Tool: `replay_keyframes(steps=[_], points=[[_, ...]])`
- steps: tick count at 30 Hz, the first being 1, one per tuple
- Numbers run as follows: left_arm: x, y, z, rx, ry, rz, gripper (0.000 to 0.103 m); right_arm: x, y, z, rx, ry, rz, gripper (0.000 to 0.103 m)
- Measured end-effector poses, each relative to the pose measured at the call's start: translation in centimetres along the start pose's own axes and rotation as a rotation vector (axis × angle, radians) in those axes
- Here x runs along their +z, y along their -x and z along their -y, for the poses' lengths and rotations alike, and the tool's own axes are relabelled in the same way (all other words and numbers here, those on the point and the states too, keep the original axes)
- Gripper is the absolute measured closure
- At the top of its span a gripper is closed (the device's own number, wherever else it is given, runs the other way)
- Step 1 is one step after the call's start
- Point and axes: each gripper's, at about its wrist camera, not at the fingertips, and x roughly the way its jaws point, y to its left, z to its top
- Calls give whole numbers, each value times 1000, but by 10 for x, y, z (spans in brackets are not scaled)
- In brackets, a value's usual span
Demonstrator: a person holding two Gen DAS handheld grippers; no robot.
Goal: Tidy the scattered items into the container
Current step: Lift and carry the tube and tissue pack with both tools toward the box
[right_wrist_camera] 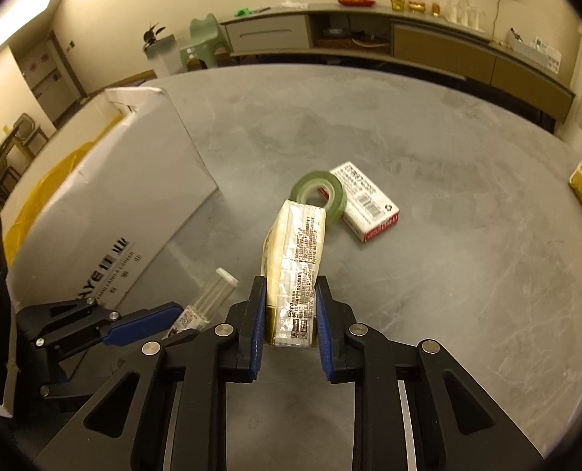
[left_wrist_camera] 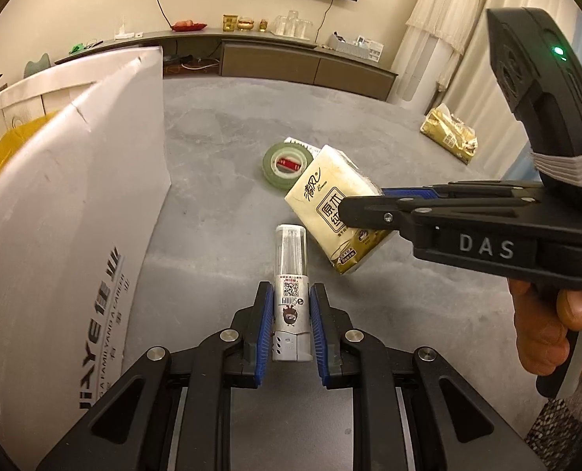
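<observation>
My left gripper [left_wrist_camera: 291,298] is shut on a small white bottle with a clear cap [left_wrist_camera: 291,274], which points forward over the grey table. My right gripper [right_wrist_camera: 289,294] is shut on a cream tissue pack [right_wrist_camera: 296,259], held on edge above the table. The left wrist view shows that tissue pack [left_wrist_camera: 330,196] and the right gripper [left_wrist_camera: 349,212] from the side, with a hand [left_wrist_camera: 542,325] on the handle. The white cardboard box [left_wrist_camera: 67,227] with a yellow liner stands at the left. In the right wrist view the box [right_wrist_camera: 122,204] is at the left, the bottle [right_wrist_camera: 208,302] beside it.
A green tape roll [right_wrist_camera: 320,196] leans on a small white and red box [right_wrist_camera: 365,206] in the middle of the grey table [right_wrist_camera: 467,274]. A gold tissue pack [left_wrist_camera: 449,135] lies far right. A low cabinet [left_wrist_camera: 291,62] runs along the back wall.
</observation>
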Motion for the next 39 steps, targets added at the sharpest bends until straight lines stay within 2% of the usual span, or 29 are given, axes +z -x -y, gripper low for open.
replay_keyframes(steps=[10, 39], points=[[3, 14, 1, -11, -4, 19, 83, -6, 15, 5, -3, -52, 14, 79], [-14, 100, 40, 31, -74, 85, 83, -47, 80, -10, 64, -106, 107, 79]])
